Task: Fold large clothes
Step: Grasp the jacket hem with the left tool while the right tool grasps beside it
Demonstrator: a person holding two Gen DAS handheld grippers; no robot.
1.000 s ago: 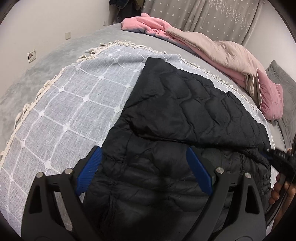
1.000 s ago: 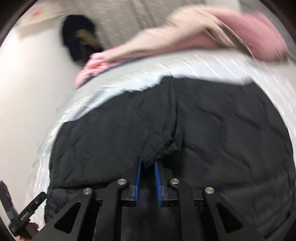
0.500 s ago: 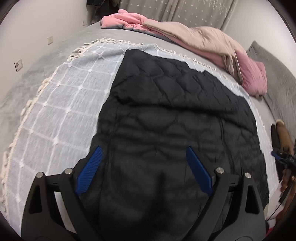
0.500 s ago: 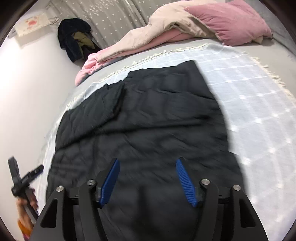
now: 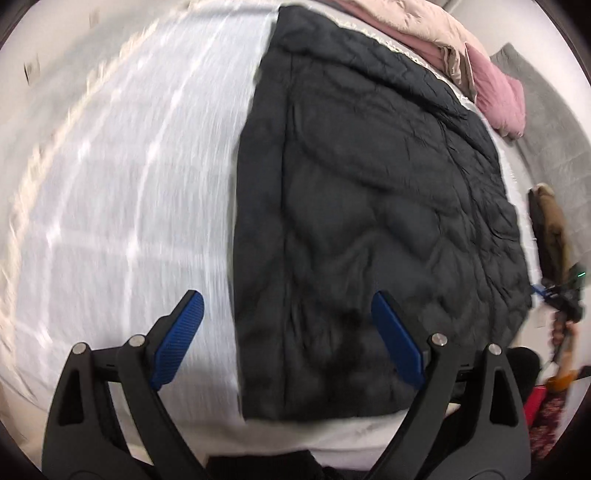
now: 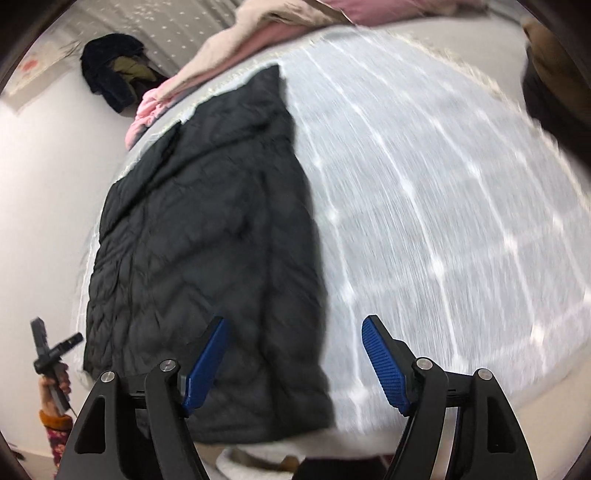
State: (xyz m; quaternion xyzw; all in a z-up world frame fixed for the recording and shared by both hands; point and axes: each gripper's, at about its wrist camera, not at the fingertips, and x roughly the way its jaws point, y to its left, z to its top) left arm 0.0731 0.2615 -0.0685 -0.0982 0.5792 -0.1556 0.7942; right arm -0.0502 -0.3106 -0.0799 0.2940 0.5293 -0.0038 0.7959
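No brand, label or writing is showing clearly enough to read. Nearest the left wrist camera, the left gripper [image 5: 288, 332] is hovering with its blue-padded fingers [image 5: 179, 338] spread wide and holding nothing, straddling the near left edge of the black quilted puffer jacket [image 5: 369, 206]. The right gripper [image 6: 295, 365] is hanging over the jacket's near right edge, its fingers having just been opening, with nothing pinched between them. The jacket is lying flat, folded into a long panel, on a pale blue checked blanket with a fringed border [image 6: 424, 203] that is covering the bed. Beyond it, a heap of pink and beige bedding [image 5: 491, 85] is lying against the far side, and dark clothes [image 6: 110, 77] are hanging by the dotted curtain [image 6: 177, 22].
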